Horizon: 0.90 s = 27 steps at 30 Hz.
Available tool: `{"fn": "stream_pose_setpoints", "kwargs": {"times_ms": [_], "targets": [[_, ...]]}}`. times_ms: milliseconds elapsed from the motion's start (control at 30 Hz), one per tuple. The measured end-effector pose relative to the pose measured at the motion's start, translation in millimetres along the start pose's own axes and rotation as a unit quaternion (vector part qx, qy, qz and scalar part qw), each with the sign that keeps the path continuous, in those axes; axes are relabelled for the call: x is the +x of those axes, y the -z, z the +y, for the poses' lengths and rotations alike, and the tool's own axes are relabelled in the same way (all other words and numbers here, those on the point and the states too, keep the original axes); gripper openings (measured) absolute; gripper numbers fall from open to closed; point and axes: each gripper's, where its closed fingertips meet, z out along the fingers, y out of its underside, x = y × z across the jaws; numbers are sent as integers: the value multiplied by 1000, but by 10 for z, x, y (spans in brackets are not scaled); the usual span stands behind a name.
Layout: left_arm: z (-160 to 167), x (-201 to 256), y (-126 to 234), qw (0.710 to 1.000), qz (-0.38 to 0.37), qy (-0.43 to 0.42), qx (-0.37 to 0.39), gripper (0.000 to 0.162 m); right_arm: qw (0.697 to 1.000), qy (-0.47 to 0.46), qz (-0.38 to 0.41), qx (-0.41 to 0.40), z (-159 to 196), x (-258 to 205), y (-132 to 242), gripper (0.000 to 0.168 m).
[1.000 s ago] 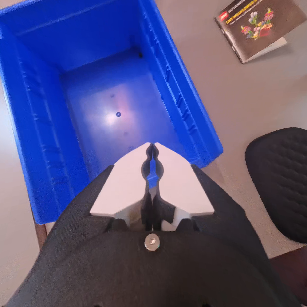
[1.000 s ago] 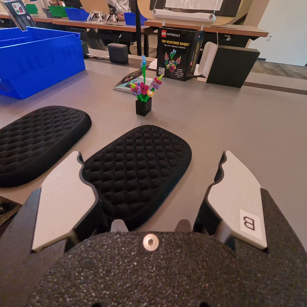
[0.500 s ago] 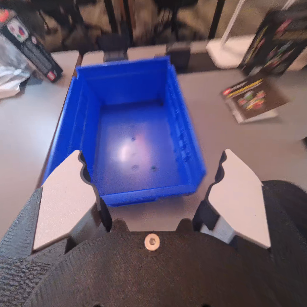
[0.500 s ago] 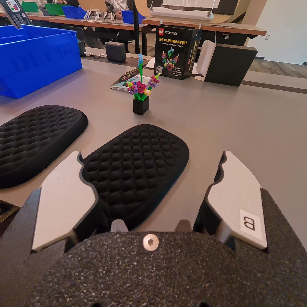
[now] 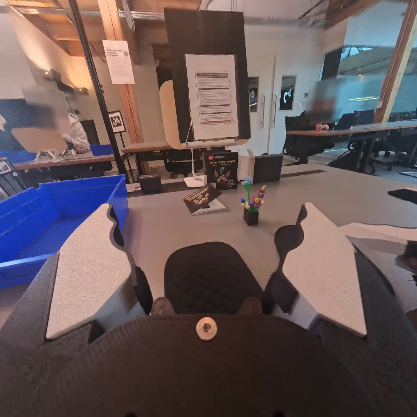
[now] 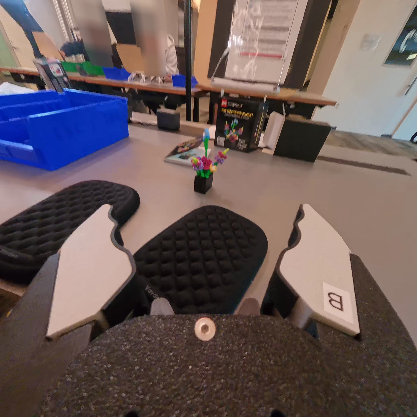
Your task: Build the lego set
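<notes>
A small lego flower bouquet in a black pot (image 5: 251, 207) stands upright on the grey table (image 5: 171, 225); it also shows in the right wrist view (image 6: 204, 173). My left gripper (image 5: 206, 216) is open and empty, low over a black pad (image 5: 209, 275), well short of the bouquet. My right gripper (image 6: 204, 216) is open and empty over another black pad (image 6: 203, 255). The instruction booklet (image 5: 203, 200) lies behind the bouquet, and the set's black box (image 6: 239, 126) stands farther back.
A blue bin (image 5: 45, 221) sits at the left, also in the right wrist view (image 6: 63, 128). A second black pad (image 6: 58, 216) lies left of the right gripper. A sign stand (image 5: 212, 97), a small dark device (image 5: 150, 184) and a black box (image 6: 302, 140) line the table's far edge.
My left gripper opened, left the blue bin and swung right and level over the black pad. My right gripper stayed open and tilted up slightly.
</notes>
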Motion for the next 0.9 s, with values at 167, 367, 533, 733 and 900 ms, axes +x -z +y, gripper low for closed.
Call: {"fn": "stream_pose_setpoints", "kwargs": {"times_ms": [167, 367, 533, 733, 900], "targets": [[265, 179, 25, 999, 5, -17, -46, 144, 999, 13, 22, 41, -41, -53, 96, 141], [425, 151, -13, 996, -10, -18, -91, 145, 1000, -3, 17, -16, 118, -107, 30, 147], [345, 199, -158, 997, -10, -11, -81, 145, 999, -2, 22, -29, 103, -42, -68, 147], [262, 230, -714, 997, -21, -40, -68, 145, 998, -1, 42, -41, 63, 147, -456, 147], [620, 208, -1121, 991, -18, -16, -134, 145, 994, 0, 41, -97, 248, 224, -821, 147]]}}
